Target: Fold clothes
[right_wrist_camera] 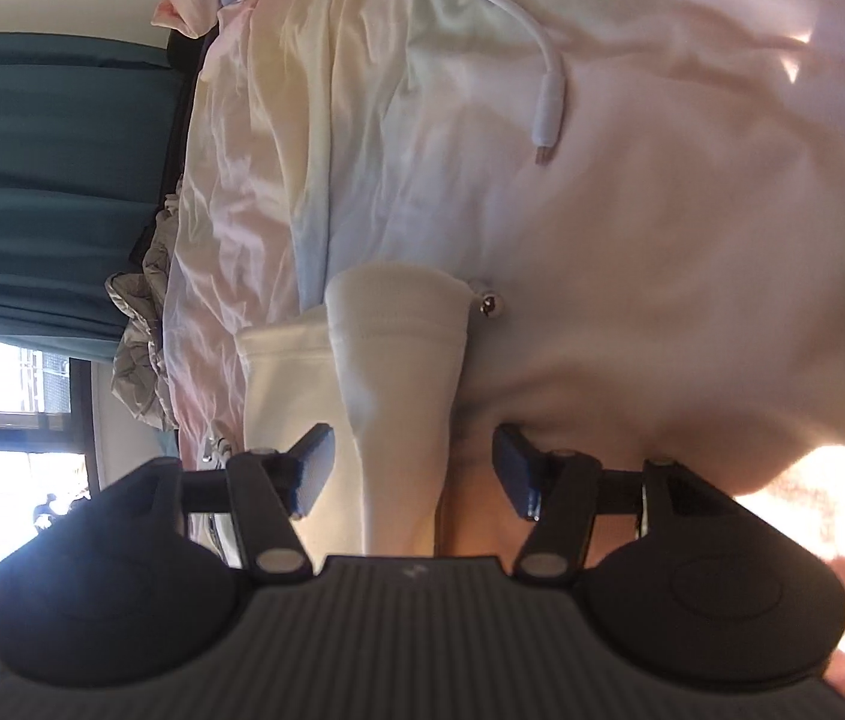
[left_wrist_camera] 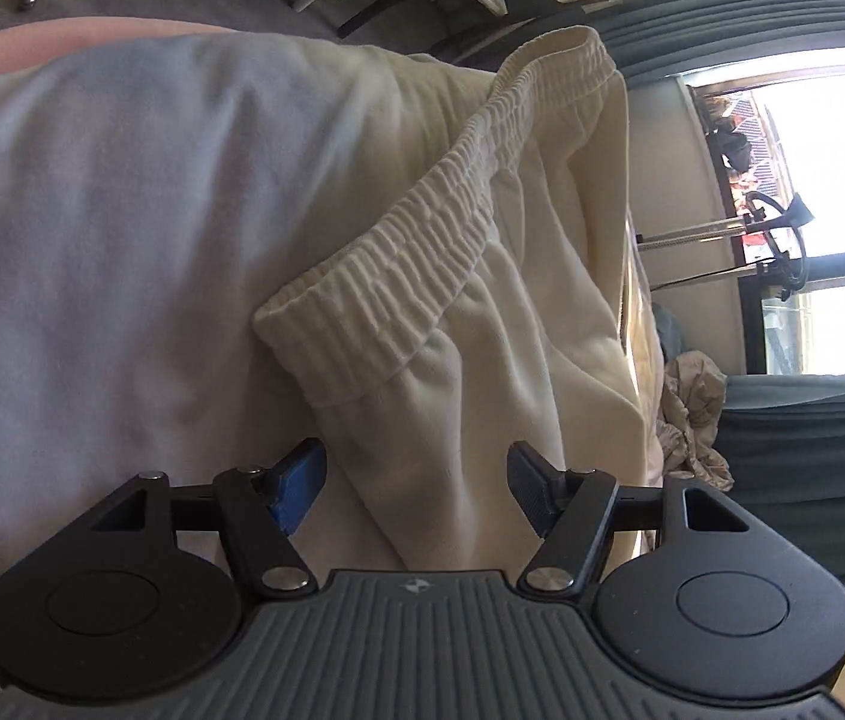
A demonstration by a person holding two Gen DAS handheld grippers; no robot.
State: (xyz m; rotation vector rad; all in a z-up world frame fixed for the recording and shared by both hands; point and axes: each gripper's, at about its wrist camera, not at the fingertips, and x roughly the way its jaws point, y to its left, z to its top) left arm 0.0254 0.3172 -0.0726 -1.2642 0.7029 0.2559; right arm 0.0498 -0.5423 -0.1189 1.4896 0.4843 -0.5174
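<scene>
Bedding in pale pink and white [right_wrist_camera: 692,240] forms the work surface in both wrist views, with dark teal curtains [right_wrist_camera: 32,150] and a bright window [left_wrist_camera: 830,210] behind it. Cream trousers [left_wrist_camera: 530,312] lie on this bedding. In the left wrist view the elastic waistband [left_wrist_camera: 422,252] runs diagonally away from the camera, and the garment body continues down toward the left gripper [left_wrist_camera: 416,489]. That gripper's jaws stand well apart; cloth passes between them, but the blue pads [left_wrist_camera: 296,492] do not press on it, so nothing is held. In the right wrist view the two leg ends [right_wrist_camera: 398,336] point away from the camera, one overlapping the other, with a small metal bead [right_wrist_camera: 488,303] just beside the nearer hem. The right gripper [right_wrist_camera: 413,471] is likewise parted, with one leg running between its jaws and neither pad touching the fabric. A white charging cable [right_wrist_camera: 545,114] lies on the bedding well beyond the hems. Judged from these views, the garment's long axis runs from the left gripper at the waist end to the right gripper at the leg end, so each hand is nearest its own end. A further fold would probably bring one end toward the other along that axis.
</scene>
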